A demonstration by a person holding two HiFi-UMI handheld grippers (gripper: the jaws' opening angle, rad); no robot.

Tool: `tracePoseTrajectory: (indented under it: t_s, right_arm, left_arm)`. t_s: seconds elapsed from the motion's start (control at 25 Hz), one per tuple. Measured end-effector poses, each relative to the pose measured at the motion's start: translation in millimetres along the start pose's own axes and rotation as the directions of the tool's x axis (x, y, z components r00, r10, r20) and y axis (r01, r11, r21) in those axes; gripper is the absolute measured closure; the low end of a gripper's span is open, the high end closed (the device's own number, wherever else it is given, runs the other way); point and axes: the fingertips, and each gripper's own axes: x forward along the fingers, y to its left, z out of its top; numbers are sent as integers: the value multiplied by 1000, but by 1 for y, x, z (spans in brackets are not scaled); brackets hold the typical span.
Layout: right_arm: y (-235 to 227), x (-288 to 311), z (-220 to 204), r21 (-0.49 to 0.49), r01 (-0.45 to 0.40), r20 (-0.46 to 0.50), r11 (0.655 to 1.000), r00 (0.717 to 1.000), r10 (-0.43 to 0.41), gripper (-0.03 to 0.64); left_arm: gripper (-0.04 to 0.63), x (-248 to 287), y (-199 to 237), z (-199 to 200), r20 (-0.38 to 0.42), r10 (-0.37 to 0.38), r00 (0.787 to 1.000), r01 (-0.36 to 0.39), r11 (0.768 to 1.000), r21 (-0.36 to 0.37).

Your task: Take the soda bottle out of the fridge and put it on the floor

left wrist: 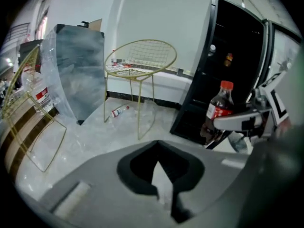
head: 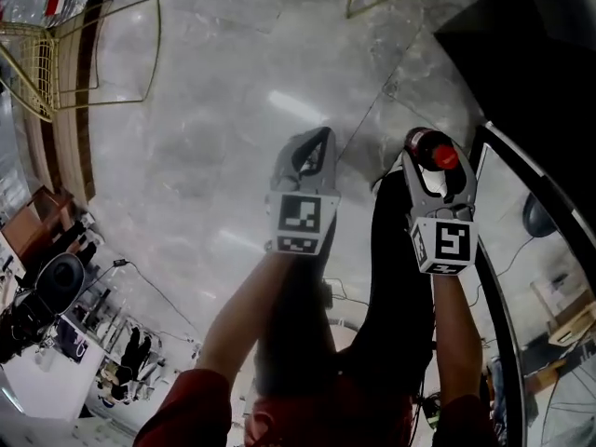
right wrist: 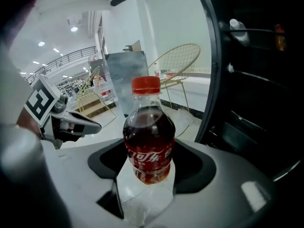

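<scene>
Your right gripper's (head: pixel 436 161) fingers grip the soda bottle (right wrist: pixel 148 141); left gripper (head: pixel 317 140) at its 9 o'clock, fingers narrow, empty.

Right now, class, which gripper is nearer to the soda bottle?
Right. The right gripper grips the soda bottle between its jaws; the left gripper, empty, is off to the bottle's left, not touching it.

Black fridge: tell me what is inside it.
Inside the black fridge, dark shelves carry a pale, rounded object and a small orange item. Everything else in there is lost in shadow, so other contents cannot be told.
</scene>
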Motion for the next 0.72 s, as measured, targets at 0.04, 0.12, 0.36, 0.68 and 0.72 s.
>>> tracePoseTrajectory:
  t_s: [0.04, 0.12, 0.36, 0.68, 0.72]
  right_arm:
    - [-3, 13, -16, 1, 2, 2, 1000, 1000, -2, 321]
    - [-10, 36, -45, -6, 5, 10, 1000, 1000, -5, 321]
    - [-27, 92, -99, -45, -4, 29, 999, 1000, 6, 321]
    - [-41, 166, -154, -165, -48, 69, 985, 996, 60, 321]
    - [-44, 172, -156, -184, -45, 76, 982, 995, 60, 321]
  left_arm:
    - [595, 15, 2, -12, 8, -12, 1000, 12, 1000, 18]
    - [595, 43, 3, -34, 23, -46, 999, 45, 998, 51]
    - [595, 113, 12, -83, 43, -130, 991, 122, 982, 147]
    - [595, 192, 35, -116, 128, -147, 981, 114, 964, 238]
    - [595, 200, 37, -117, 145, -153, 978, 115, 964, 239]
